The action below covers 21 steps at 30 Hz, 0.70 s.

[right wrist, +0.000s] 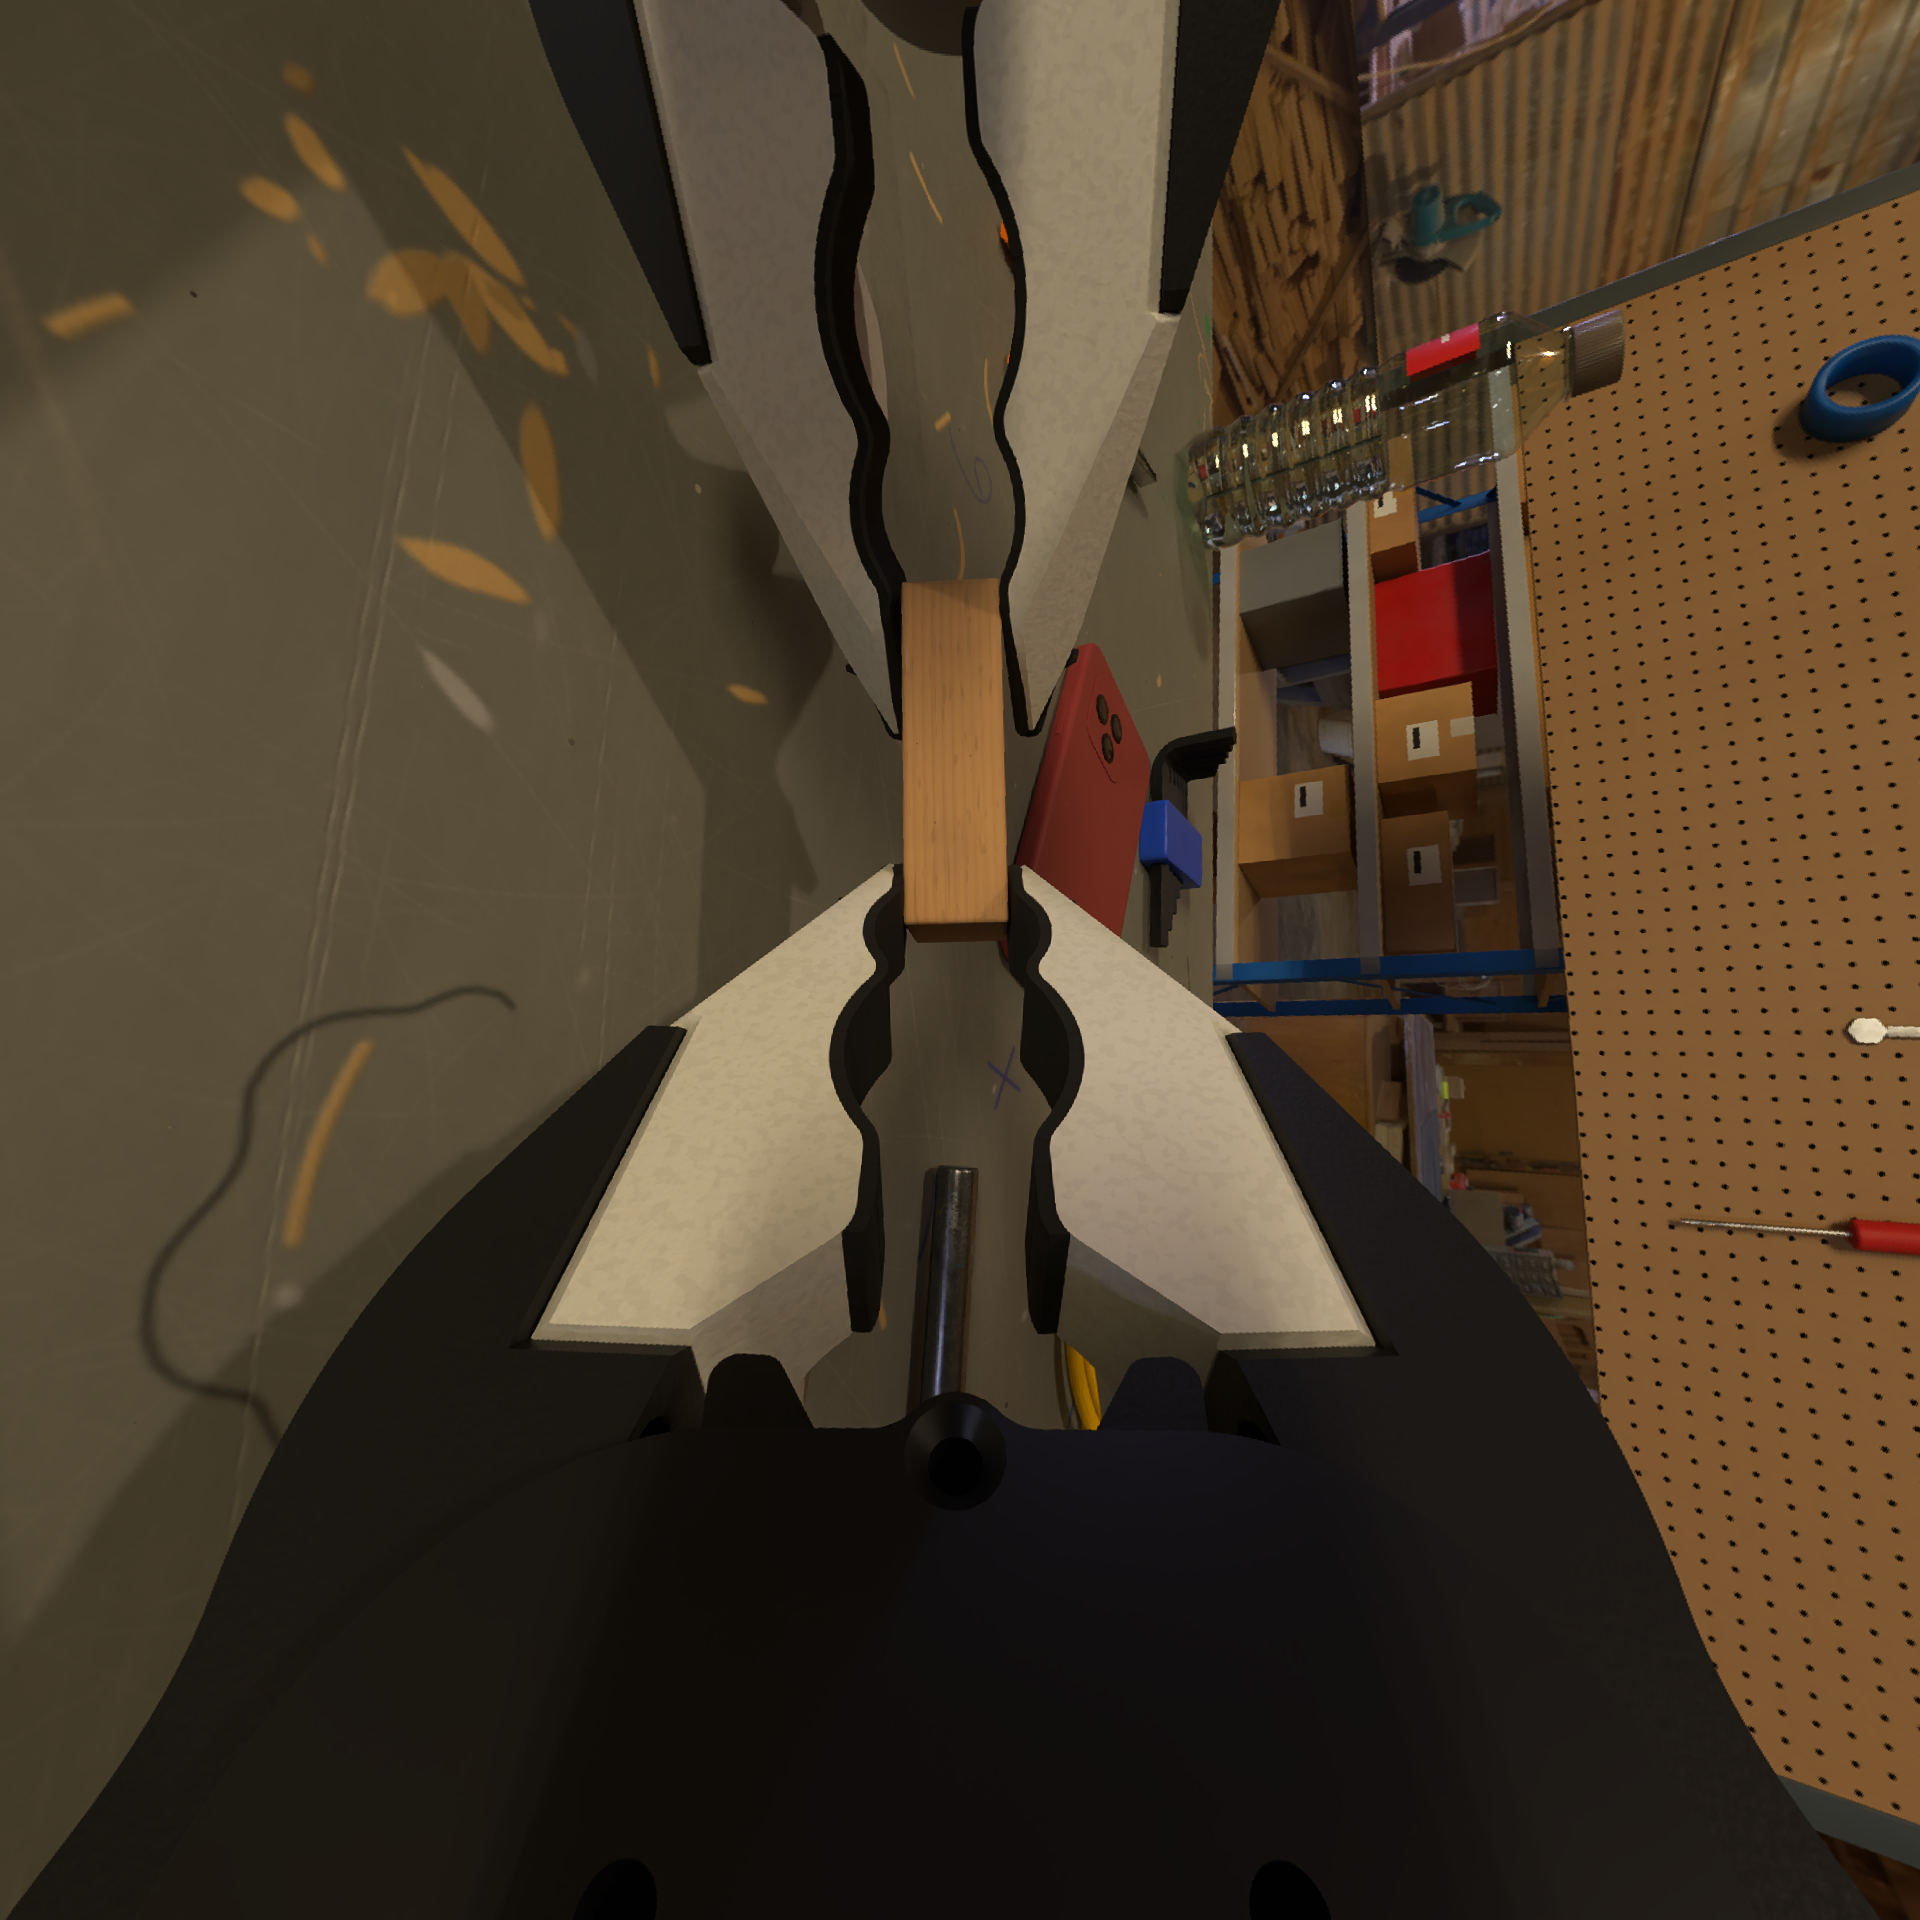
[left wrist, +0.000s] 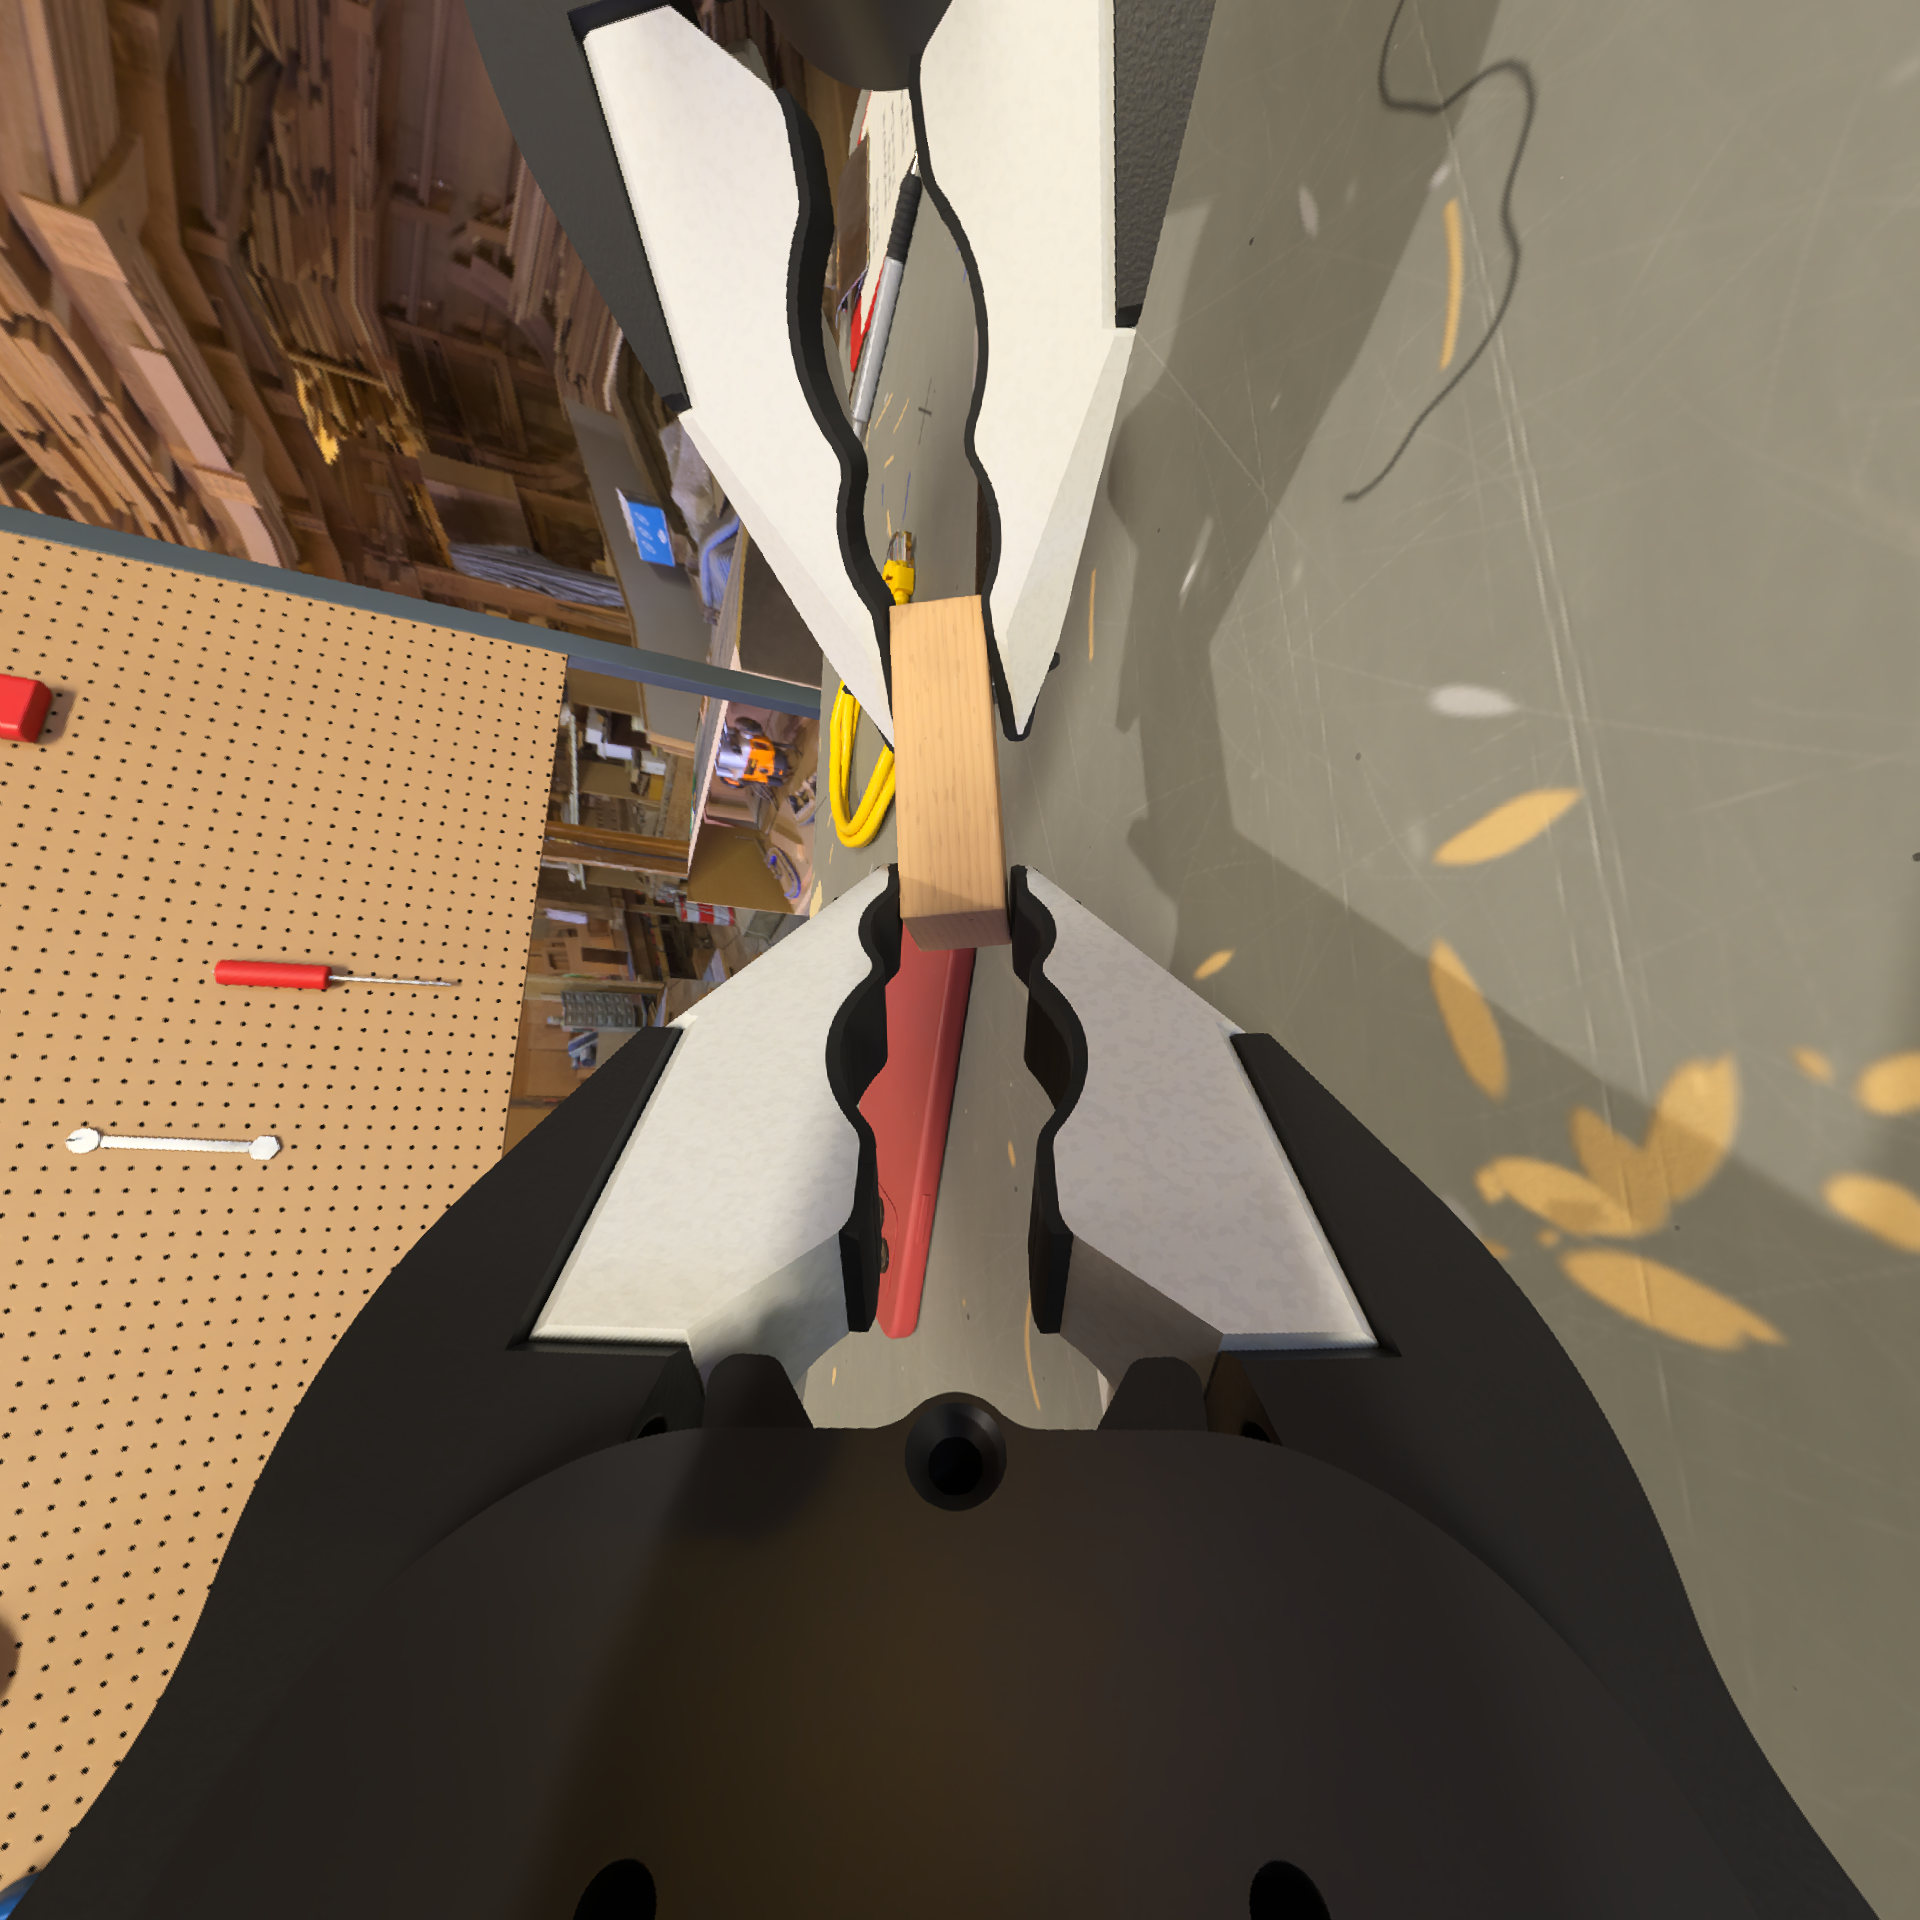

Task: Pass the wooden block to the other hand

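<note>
The grey workbench top (left wrist: pixel 1558 623), scratched and littered with wood shavings, fills the right half of the left wrist view, and a brown pegboard (left wrist: pixel 260 1039) takes the lower left of that frame, carrying a red-handled screwdriver (left wrist: pixel 275 975) and a small silver wrench (left wrist: pixel 171 1145). Behind it, shelving with cardboard boxes (right wrist: pixel 1392 810) stands at centre right of the right wrist view; the boxes bear small labels too tiny to read. A clear plastic bottle (right wrist: pixel 1382 436) with a red label band sits at the upper right there, its print illegible. A red phone (right wrist: pixel 1081 790) lies just right of centre, beside a blue-holdered set of hex keys (right wrist: pixel 1174 831). A yellow cable coil (left wrist: pixel 862 779) shows left of centre in the left wrist view. Dead centre in both frames, the wooden block (left wrist: pixel 948 769) hangs in the air above the bench, gripped at both ends: the left gripper (left wrist: pixel 954 904) comes up from the bottom of its frame and pinches the near end, while the right gripper (right wrist: pixel 954 904) clamps the opposite end, each appearing at the top of the other's view.
</note>
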Each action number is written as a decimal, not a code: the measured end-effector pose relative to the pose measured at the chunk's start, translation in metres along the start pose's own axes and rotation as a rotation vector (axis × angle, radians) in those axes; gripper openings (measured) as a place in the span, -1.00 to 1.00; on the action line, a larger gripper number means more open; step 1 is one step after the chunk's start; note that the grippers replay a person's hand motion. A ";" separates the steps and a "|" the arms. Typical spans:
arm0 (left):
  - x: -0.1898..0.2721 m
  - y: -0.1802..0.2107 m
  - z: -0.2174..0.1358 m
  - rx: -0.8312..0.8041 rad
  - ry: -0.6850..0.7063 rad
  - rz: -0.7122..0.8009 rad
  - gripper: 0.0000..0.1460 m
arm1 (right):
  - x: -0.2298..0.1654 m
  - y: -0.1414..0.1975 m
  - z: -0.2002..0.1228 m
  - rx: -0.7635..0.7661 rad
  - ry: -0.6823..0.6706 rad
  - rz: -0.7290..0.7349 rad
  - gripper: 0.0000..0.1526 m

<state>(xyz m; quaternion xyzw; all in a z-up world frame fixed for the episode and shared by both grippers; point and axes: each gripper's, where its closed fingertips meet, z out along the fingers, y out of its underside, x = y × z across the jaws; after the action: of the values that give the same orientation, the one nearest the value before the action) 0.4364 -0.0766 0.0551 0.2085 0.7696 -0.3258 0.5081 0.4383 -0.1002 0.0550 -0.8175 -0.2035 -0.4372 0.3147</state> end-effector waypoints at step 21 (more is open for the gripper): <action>0.002 0.004 0.000 -0.010 0.046 -0.080 -0.76 | 0.000 -0.006 -0.006 0.067 -0.008 0.035 -0.42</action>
<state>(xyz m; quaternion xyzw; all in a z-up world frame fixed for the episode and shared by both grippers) 0.4384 -0.0737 0.0523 0.1826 0.7905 -0.3370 0.4778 0.4312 -0.1005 0.0596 -0.8117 -0.2051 -0.4212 0.3488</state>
